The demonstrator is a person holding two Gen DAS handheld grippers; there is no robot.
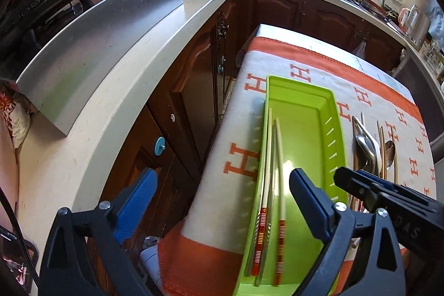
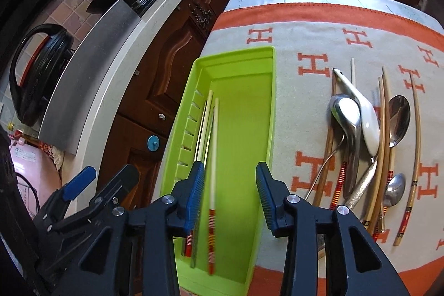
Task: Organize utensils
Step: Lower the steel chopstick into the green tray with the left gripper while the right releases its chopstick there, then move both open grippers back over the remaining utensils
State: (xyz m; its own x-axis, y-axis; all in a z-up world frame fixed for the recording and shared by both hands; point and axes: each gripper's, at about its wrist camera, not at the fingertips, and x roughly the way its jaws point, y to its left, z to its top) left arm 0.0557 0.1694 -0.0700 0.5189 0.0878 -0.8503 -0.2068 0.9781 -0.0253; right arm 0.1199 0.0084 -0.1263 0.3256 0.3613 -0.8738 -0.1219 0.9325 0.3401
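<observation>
- Black-and-blue left gripper [image 1: 222, 196] hangs over the tray's left rim, fingers spread wide with nothing between them.
- Black-and-blue right gripper [image 2: 229, 186] hangs over the tray's near end, fingers partly apart and pressing on nothing.
- Orange-and-white cloth with H letters [image 2: 313, 27] covers the small table.
- Lime-green plastic tray [image 2: 244, 107] lies on the cloth and holds cream chopsticks with red-striped ends [image 2: 213, 157], lengthwise along its slotted left wall.
- Loose heap on the cloth, just right of the tray: white ceramic spoon [image 2: 366, 118], steel spoons [image 2: 347, 115] and bamboo chopsticks [image 2: 416, 135].
- Brown wooden cabinets [image 1: 194, 79] stand left of the table.
</observation>
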